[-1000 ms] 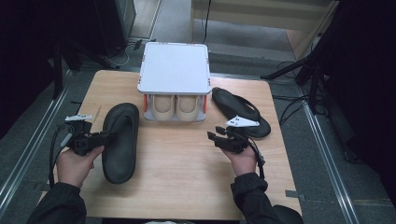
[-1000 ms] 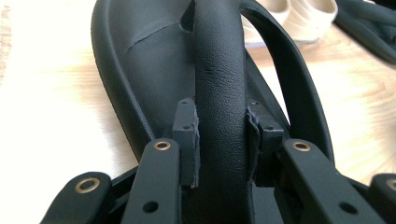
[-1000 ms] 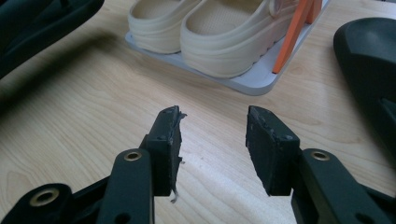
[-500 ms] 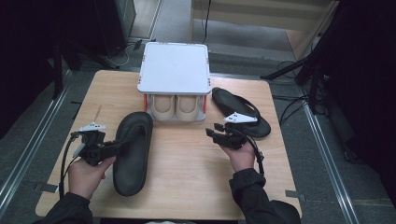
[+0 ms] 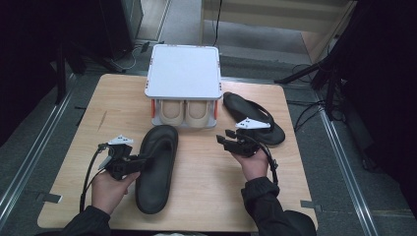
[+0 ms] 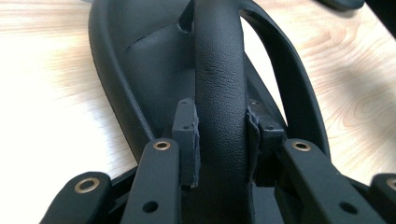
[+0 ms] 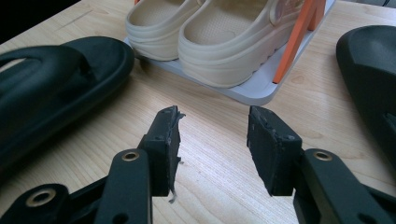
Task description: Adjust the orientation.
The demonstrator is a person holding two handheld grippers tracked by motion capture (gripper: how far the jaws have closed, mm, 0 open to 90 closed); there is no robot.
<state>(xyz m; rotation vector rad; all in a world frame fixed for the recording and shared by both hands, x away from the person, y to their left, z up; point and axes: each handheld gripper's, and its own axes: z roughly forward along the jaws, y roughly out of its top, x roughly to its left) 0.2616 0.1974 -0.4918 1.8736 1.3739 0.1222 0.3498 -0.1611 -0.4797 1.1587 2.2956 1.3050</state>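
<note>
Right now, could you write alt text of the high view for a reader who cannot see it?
The left gripper grips the strap of a black slipper on a wooden table. The right gripper hangs open beside a second black slipper, before a white rack holding beige clogs.

A white two-tier rack (image 5: 183, 73) stood at my table's (image 5: 206, 196) far edge. Two beige clogs (image 5: 186, 112) sat side by side on its lower shelf.

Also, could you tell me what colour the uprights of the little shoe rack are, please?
Orange; the shoe rack upright shows best in the right gripper view.
</note>
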